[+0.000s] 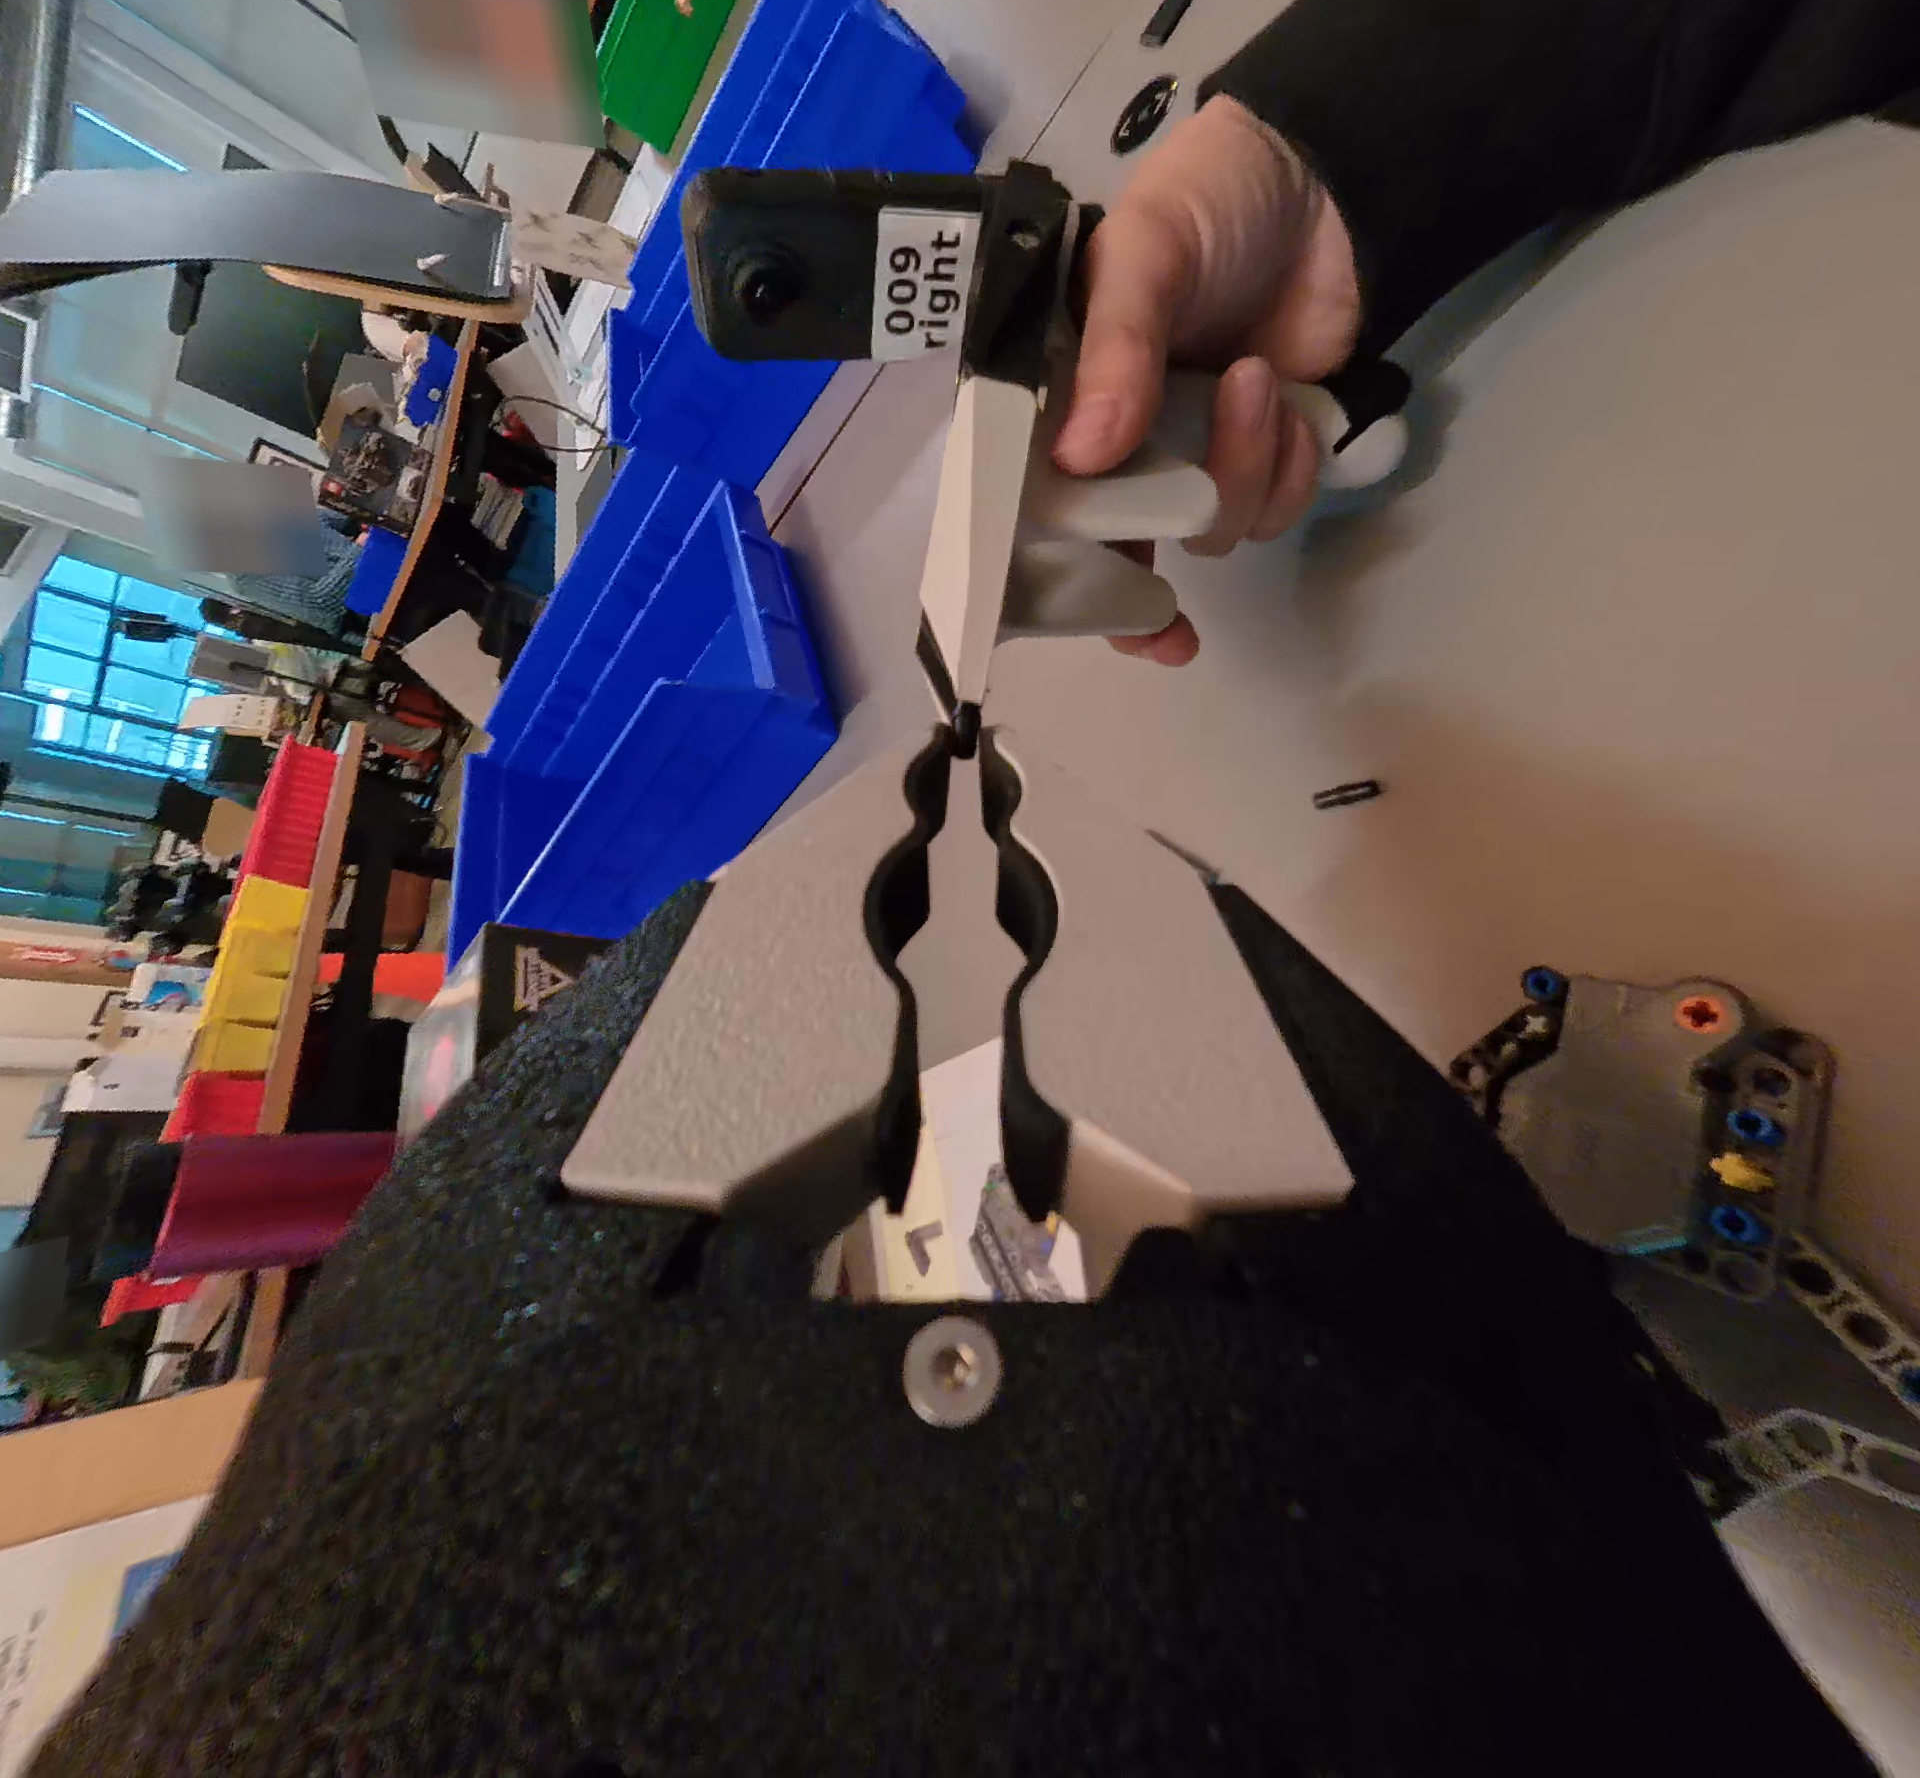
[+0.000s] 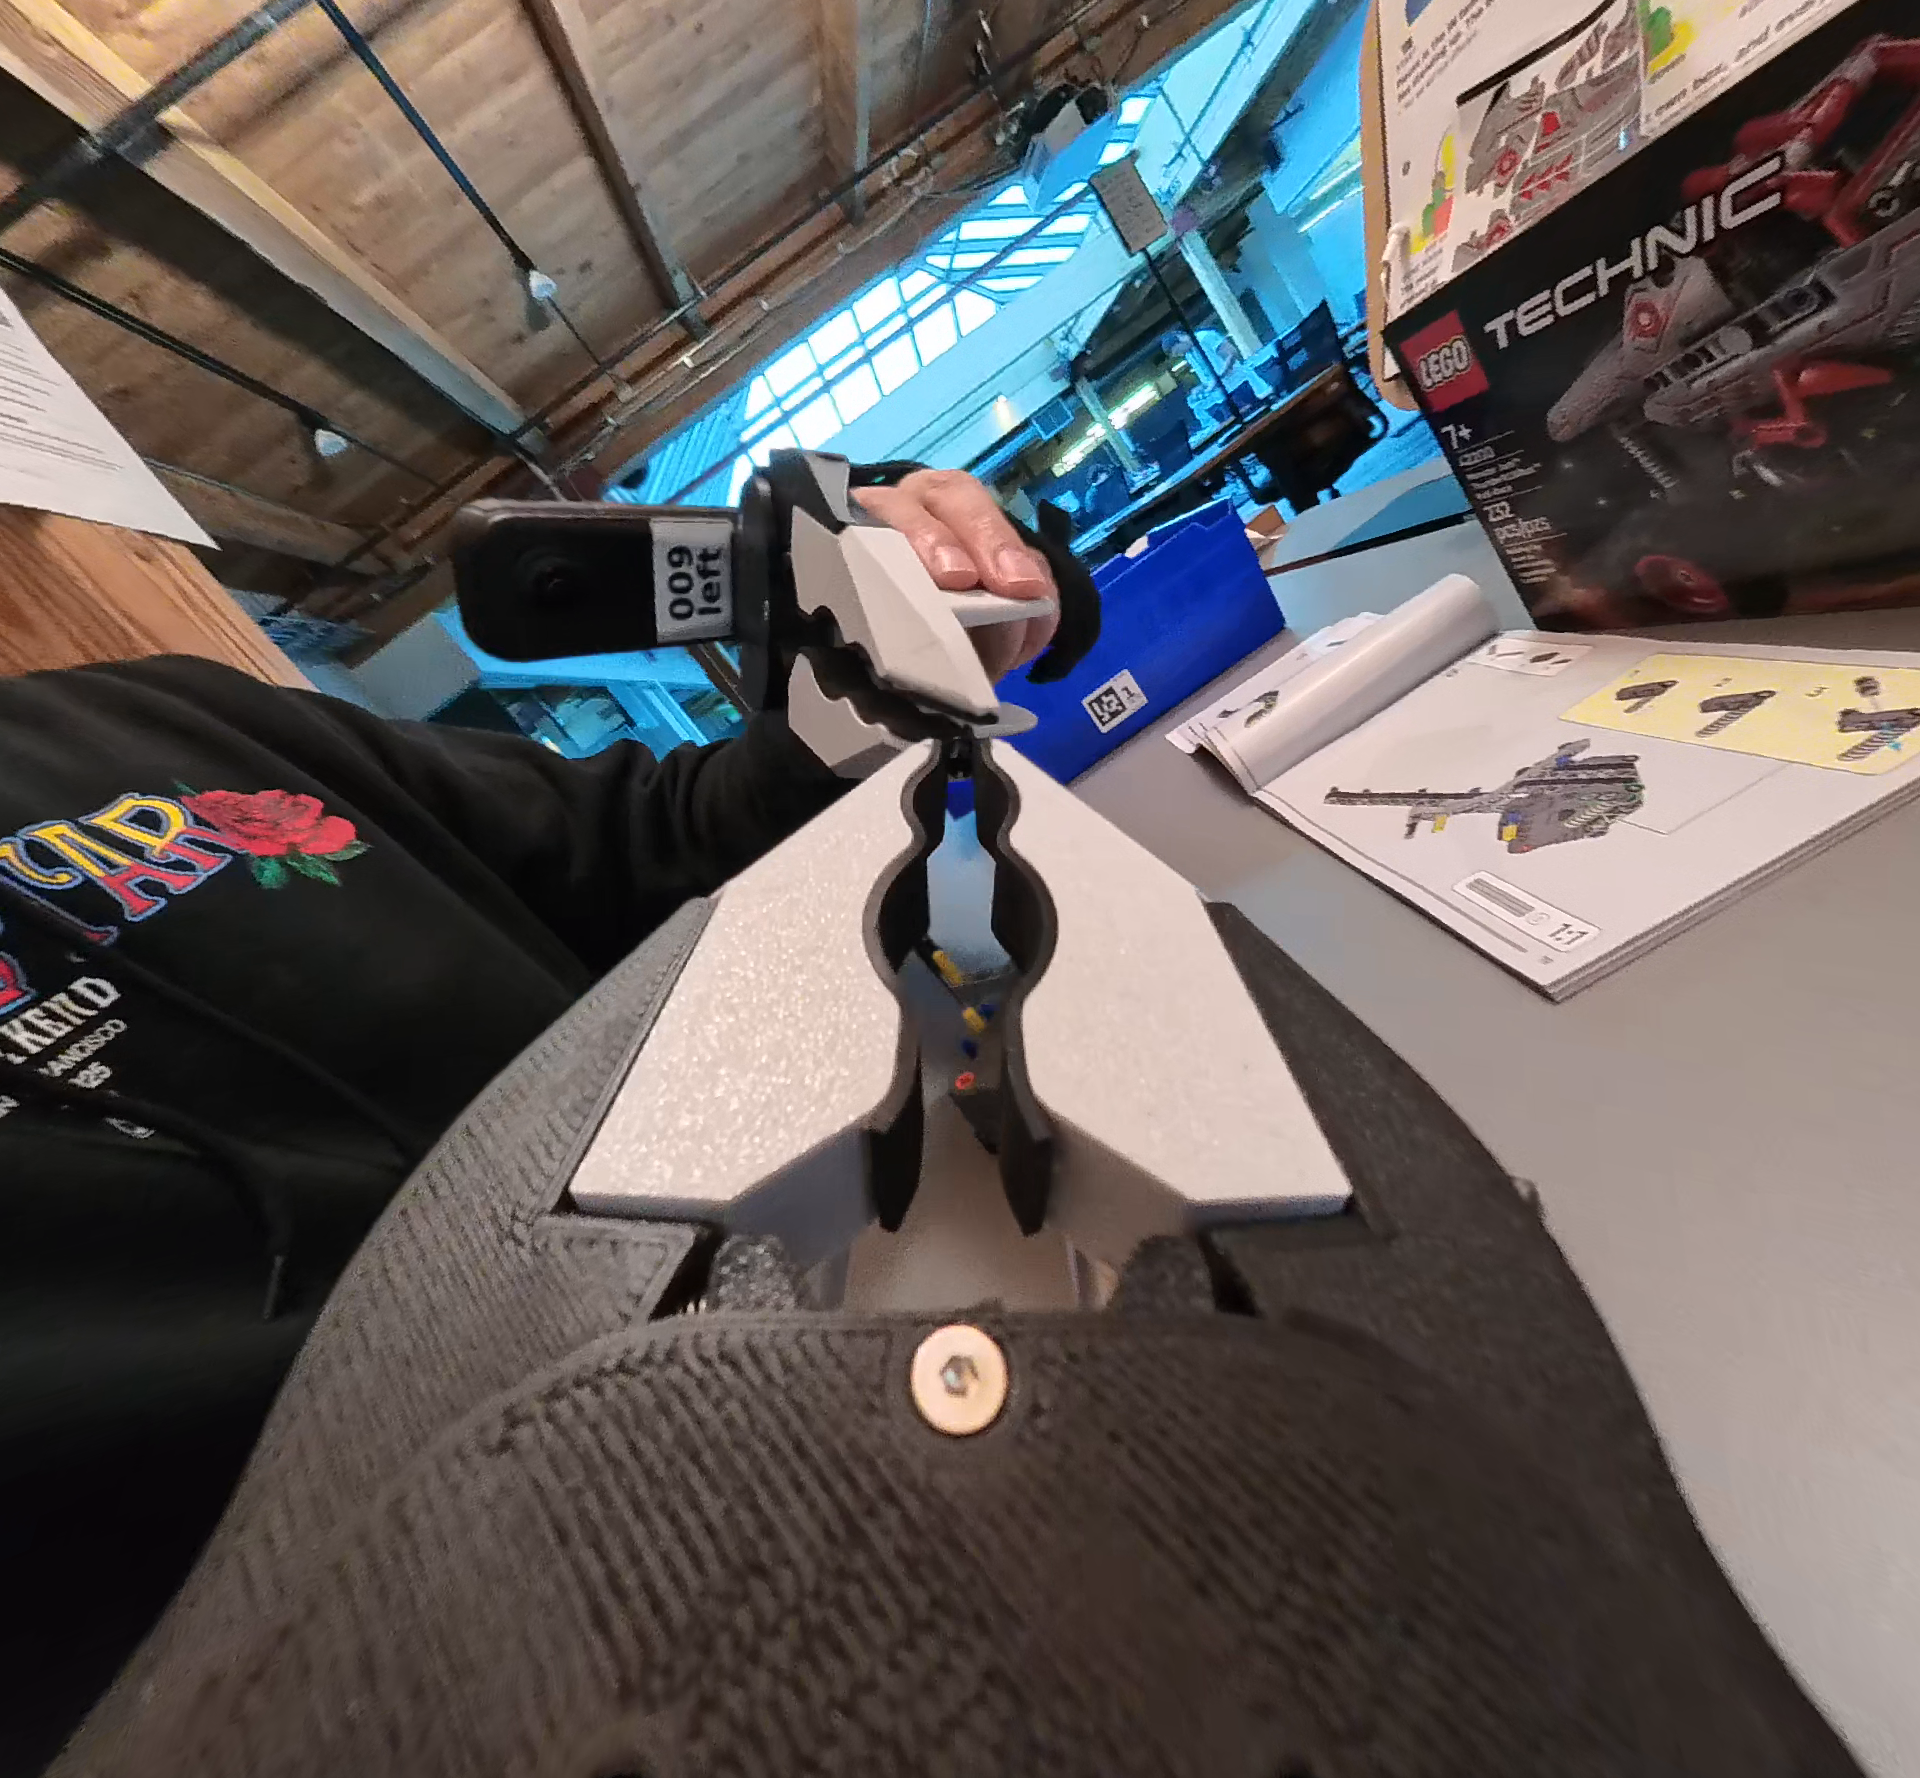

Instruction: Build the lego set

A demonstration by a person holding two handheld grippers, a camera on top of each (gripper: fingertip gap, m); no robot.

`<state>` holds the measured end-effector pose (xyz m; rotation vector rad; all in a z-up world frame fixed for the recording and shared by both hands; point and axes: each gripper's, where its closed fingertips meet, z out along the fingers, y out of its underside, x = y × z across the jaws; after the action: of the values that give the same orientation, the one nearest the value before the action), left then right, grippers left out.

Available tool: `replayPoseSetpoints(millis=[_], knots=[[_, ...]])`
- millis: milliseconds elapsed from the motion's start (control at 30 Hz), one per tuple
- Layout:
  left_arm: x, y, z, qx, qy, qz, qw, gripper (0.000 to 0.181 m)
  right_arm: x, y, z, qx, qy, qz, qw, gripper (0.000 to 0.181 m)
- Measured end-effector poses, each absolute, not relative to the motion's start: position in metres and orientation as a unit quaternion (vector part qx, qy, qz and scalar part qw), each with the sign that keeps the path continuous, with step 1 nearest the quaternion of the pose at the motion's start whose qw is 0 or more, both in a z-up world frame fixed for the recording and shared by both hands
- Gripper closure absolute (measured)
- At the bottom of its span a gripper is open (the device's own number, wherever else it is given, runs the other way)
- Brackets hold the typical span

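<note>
A small black pin [image 1: 965, 727] is pinched between the tips of the left gripper [image 1: 961, 741] and the right gripper [image 2: 961, 752], both nearly closed, tip to tip above the grey desk [image 1: 1558, 585]. The part-built model [image 1: 1662, 1126] lies nearby, another black pin [image 1: 1345, 792] loose beside it.

Both views are bright and evenly lit, with cold blue daylight from the far windows [image 1: 73, 679] and a skylight [image 2: 904, 315]. The wide lens bends straight lines hard toward the edges. The grey table [image 1: 1610, 585] carries only soft shadows and no strong glare. Background clutter is soft; the near black housings fall slightly out of focus.
</note>
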<state>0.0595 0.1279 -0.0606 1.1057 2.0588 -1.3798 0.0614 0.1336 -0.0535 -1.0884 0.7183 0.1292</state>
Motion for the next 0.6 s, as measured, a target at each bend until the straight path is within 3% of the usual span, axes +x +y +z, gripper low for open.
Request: replayPoseSetpoints(millis=[300,500,600], knots=[[0.063,0.132,-0.080,0.397,0.785,-0.439,0.183,0.179,0.063,0.138,-0.063,-0.542,0.342,0.042,0.766,0.177],[0.082,0.132,-0.131,0.428,0.851,-0.286,0.103,0.179,0.075,0.111,-0.129,-0.703,0.410,-0.124,0.568,0.163],[0.092,0.129,-0.151,0.455,0.862,-0.212,0.072,0.179,0.078,0.120,-0.141,-0.748,0.388,-0.166,0.511,0.156]])
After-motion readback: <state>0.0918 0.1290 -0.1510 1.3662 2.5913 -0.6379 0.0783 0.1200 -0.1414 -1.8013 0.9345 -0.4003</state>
